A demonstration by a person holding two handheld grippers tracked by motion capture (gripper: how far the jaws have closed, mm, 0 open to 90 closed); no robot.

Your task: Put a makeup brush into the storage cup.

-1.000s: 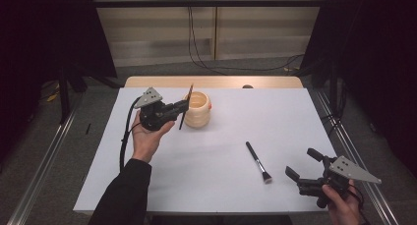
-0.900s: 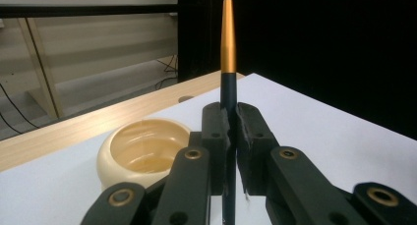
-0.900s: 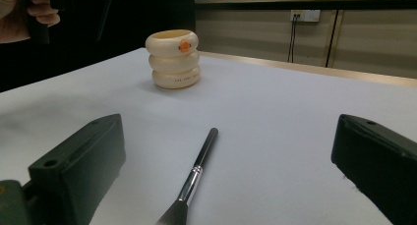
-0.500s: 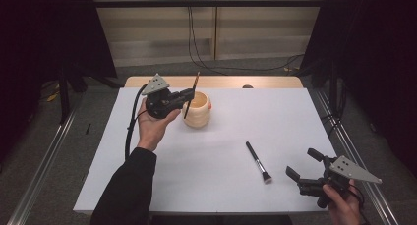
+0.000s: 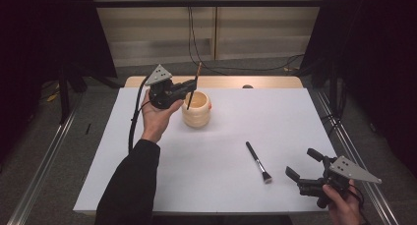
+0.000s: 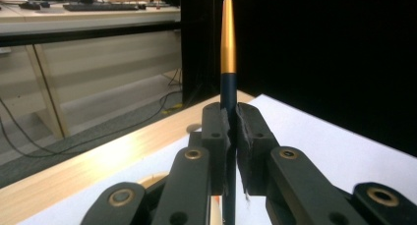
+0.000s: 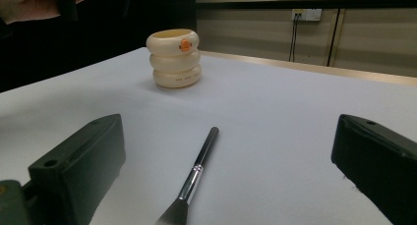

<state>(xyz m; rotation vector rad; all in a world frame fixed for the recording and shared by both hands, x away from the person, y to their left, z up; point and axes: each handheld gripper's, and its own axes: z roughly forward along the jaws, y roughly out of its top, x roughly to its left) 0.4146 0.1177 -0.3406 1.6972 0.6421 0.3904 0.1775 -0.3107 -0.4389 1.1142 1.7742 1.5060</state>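
My left gripper (image 5: 191, 91) is shut on a slim dark brush (image 5: 192, 95) with a gold upper end (image 6: 227, 33), held nearly upright over the rim of a cream ringed holder (image 5: 197, 110). The left gripper view has both jaws pressed on the dark handle (image 6: 228, 95). A second brush, black-handled with a silver ferrule (image 5: 257, 160), lies flat on the white table, right of centre. My right gripper (image 5: 301, 164) stands open near the front right corner, and that brush (image 7: 194, 176) lies just ahead between its jaws, untouched. The holder (image 7: 175, 58) stands farther off.
The white tabletop (image 5: 275, 122) has a wooden strip (image 5: 265, 82) along its far edge. Metal rails (image 5: 46, 156) run down both sides of the table. A cable (image 5: 134, 122) trails from the left gripper along the forearm.
My left hand has lifted and moved right and farther back with the slim brush, bringing it upright over the holder. The right gripper has stayed put.
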